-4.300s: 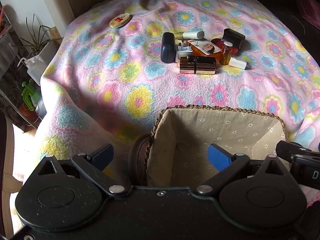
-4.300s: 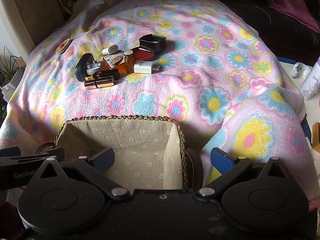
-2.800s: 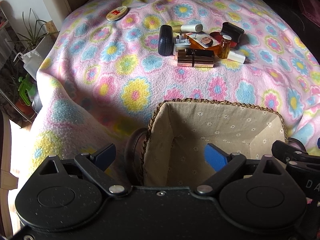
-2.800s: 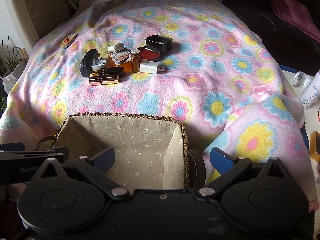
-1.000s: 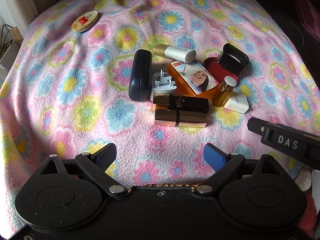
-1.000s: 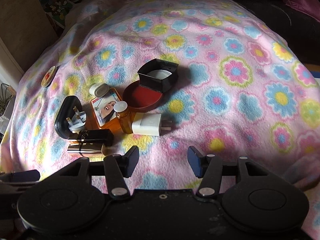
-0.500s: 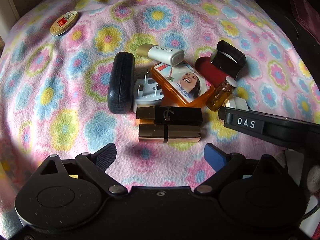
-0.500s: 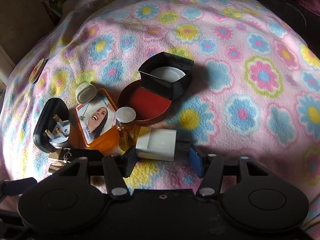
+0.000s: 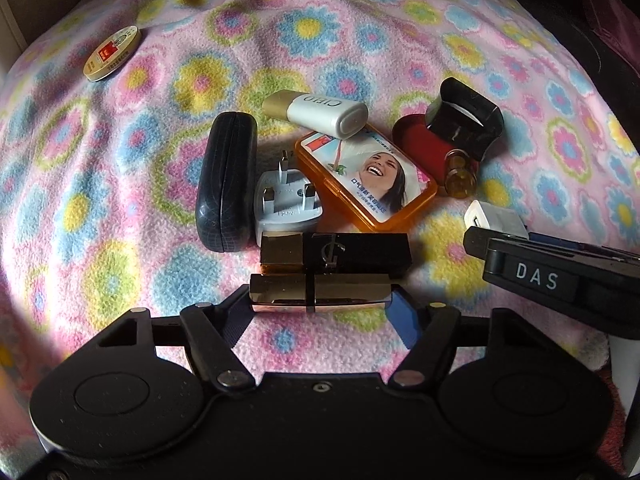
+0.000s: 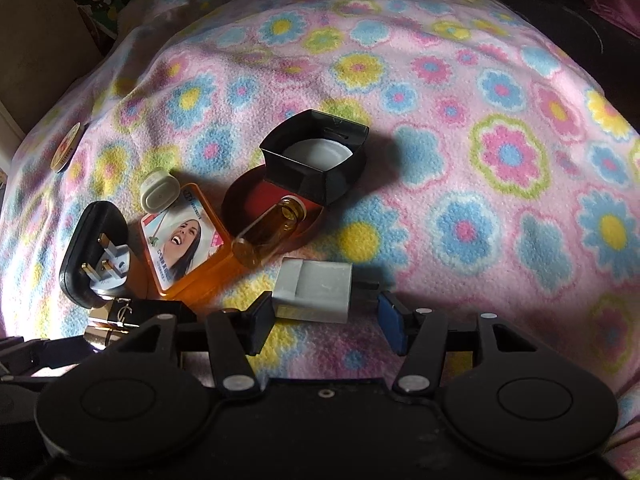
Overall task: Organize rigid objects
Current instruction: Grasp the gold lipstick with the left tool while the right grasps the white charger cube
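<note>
Down on the flowered blanket [image 9: 120, 184], the left gripper [image 9: 320, 312] was set around the nearer gold lipstick [image 9: 320, 294], which lay crosswise between its fingers. Its jaws had just been closing, and the pads were seen at the two ends of the tube; whether they already pressed on it could not be told for certain (the left pad was in shadow). A second, black-and-gold lipstick [image 9: 335, 254] lay touching the first, on its far side.

The right gripper [image 10: 326, 320] was clenched on the white charger [image 10: 314, 290], one pad against its body and the other at its prongs. In the left wrist view the same charger [image 9: 496, 218] was partly hidden behind the right gripper's finger.

Beyond these the remaining objects were clustered together: a black glasses case [image 9: 226, 182] standing on edge, a white three-pin plug [image 9: 286, 202] just beside it, an orange box [image 9: 366, 176] with a printed lid, a white-and-gold tube [image 9: 318, 110] resting at the box's far corner, and a small amber bottle [image 10: 268, 234] lying tilted against a red round lid [image 10: 248, 204]. A black square cap [image 10: 316, 158] sat on the far edge of that lid. A small round tin [image 9: 112, 54] lay well apart, toward the blanket's far left.
</note>
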Demonstrator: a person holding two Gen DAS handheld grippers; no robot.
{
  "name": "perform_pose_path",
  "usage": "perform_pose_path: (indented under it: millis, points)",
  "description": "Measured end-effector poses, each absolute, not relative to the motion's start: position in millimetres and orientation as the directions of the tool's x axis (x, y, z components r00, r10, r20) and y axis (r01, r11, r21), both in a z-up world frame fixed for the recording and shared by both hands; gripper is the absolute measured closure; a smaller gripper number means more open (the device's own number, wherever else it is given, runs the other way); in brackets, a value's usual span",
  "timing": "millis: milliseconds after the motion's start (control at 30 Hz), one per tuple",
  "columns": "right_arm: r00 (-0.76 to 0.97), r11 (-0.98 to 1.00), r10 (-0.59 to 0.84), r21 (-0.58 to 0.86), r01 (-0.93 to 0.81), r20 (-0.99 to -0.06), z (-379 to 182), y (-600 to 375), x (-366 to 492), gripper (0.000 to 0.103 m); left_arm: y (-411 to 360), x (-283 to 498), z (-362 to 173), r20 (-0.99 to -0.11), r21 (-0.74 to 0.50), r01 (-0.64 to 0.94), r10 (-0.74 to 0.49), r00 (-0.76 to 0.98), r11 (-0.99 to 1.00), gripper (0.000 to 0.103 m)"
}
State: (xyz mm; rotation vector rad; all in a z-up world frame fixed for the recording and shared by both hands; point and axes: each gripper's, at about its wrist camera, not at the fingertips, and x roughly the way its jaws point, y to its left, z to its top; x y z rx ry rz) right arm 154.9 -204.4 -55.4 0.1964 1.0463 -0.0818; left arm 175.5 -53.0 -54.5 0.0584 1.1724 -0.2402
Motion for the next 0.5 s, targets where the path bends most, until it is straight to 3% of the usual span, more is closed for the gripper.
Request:
perform_pose_path:
  millis: [500]
  points:
    - [0.472, 0.975, 0.065, 0.156, 0.157, -0.879, -15.2, -199.7, 49.6, 0.048, -26.3, 96.1, -20.3, -0.927, -0.088, 0.217, -0.160, 0.338, 0.972, 0.037]
